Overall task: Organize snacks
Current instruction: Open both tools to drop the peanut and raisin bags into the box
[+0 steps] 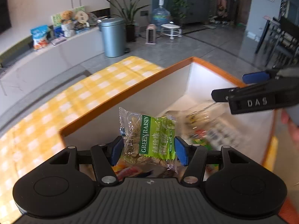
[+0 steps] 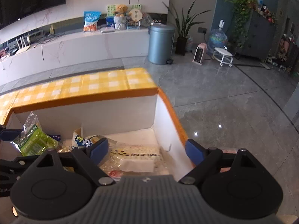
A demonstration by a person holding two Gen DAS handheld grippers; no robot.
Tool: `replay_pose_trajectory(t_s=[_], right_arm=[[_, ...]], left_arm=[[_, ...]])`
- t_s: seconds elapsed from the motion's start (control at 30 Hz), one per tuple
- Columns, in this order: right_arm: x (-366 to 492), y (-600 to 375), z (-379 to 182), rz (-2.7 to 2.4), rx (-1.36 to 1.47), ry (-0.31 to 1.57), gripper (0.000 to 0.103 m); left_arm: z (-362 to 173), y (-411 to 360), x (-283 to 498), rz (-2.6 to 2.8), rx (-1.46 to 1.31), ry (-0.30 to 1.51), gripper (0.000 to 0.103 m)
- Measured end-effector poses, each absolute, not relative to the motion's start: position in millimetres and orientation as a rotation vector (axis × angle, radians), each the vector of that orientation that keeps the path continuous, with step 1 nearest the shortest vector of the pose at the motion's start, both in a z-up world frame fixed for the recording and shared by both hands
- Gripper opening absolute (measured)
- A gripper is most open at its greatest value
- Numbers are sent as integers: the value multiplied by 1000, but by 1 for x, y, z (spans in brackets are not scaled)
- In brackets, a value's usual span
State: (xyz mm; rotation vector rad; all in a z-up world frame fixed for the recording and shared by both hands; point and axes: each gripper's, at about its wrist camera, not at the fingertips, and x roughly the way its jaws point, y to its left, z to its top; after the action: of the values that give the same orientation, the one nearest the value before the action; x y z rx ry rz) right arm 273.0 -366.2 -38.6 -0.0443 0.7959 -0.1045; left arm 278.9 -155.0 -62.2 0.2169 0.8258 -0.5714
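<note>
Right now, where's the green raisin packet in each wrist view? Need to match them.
Left wrist: green raisin packet low centre, clamped between the left gripper pads, over the box.
Right wrist: same packet at the left edge, above the other snacks.
Shared landmark: the box's orange rim.

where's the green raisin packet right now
The green raisin packet is pinched in the left gripper, over the left part of the orange-rimmed box; the right wrist view shows it at far left.

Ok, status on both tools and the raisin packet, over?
Left tool shut on green raisin packet, held over the orange-rimmed box. Right tool open, empty, above snacks in box. Nothing blocking.
</note>
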Motion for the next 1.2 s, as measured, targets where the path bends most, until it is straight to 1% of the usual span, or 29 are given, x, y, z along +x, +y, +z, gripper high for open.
replay_pose_trajectory(t_s=[0.1,0.3,0.5,0.6,0.67,0.7,0.8,0.9,1.07,1.2], right_arm=[[261,-371,-32,-123,-37,766,88],[242,-388,-20,-191,-2,712,88],[234,-407,-17,-205,63,711,88],[231,-412,-16,-216,71,705,87],[229,-416,-17,-215,87,705,87],[229,-417,-18,-216,95,708,88],[227,-420,-22,-217,115,720,87],[224,-421,-22,-210,122,724,87],[216,-417,-15,-198,124,717,87],[207,-405,-4,-161,108,708,88]], left_arm=[[-60,-166,283,-610,187,843,67],[-63,-206,276,-730,215,865,67],[-73,-249,275,-811,202,919,67],[-81,-265,275,-842,197,958,69],[-85,-272,274,-853,196,974,73],[-86,-274,274,-847,192,974,75],[-84,-274,272,-829,187,971,74],[-77,-272,267,-834,197,956,77],[-63,-263,253,-812,224,929,77],[-45,-245,233,-762,240,866,77]])
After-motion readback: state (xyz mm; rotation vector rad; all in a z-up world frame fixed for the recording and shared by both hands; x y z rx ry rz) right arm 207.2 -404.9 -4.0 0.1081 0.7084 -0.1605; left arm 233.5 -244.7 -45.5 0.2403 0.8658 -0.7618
